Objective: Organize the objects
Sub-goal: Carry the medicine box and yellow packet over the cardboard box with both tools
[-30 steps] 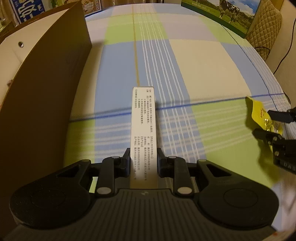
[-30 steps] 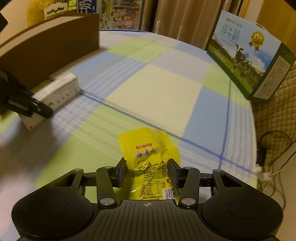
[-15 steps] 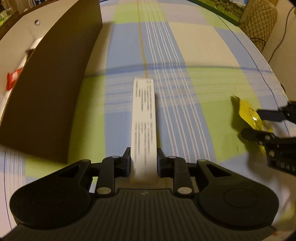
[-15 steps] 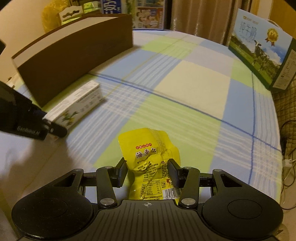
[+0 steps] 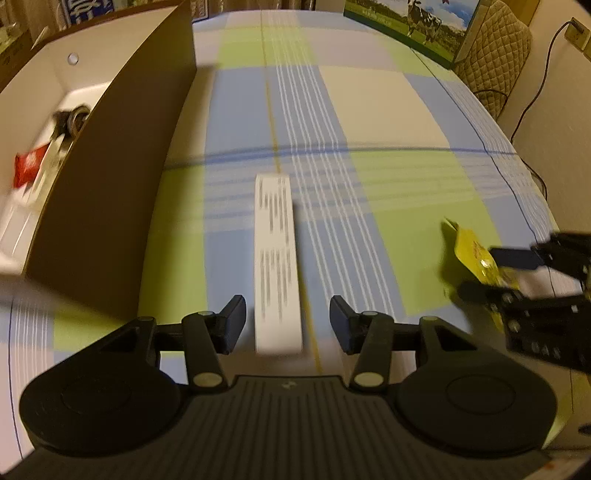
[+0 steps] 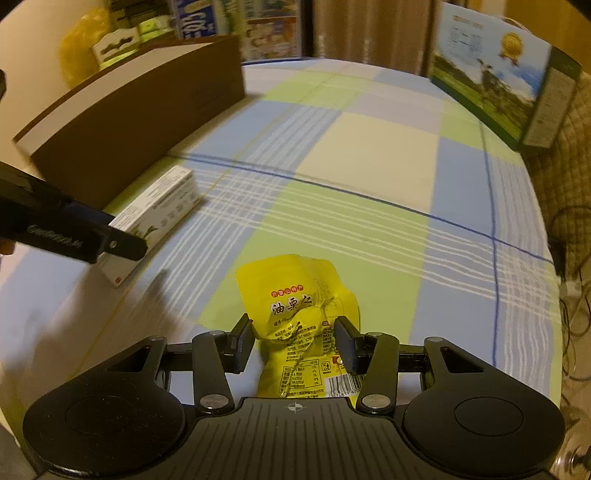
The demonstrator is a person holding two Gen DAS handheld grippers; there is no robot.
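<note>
A long white carton (image 5: 276,258) lies on the checked cloth between the jaws of my left gripper (image 5: 287,321), which stand wide apart and clear of it. The carton also shows in the right wrist view (image 6: 155,210), with one left finger (image 6: 74,232) beside it. My right gripper (image 6: 293,341) is shut on a crumpled yellow snack packet (image 6: 295,306); it shows from the side in the left wrist view (image 5: 476,254). A brown storage box (image 5: 110,177) with white inner walls stands at the left, holding a red packet (image 5: 29,168) and other small items.
A milk carton case (image 6: 495,81) with a cow picture stands at the far right edge of the table. A quilted chair back (image 5: 491,62) and cables (image 5: 532,103) are beyond the right edge. Shelves with boxes (image 6: 207,26) are behind the brown box.
My left gripper has opened and let go of the white carton, which now lies on the cloth. The right gripper still grips the yellow packet and has shifted slightly.
</note>
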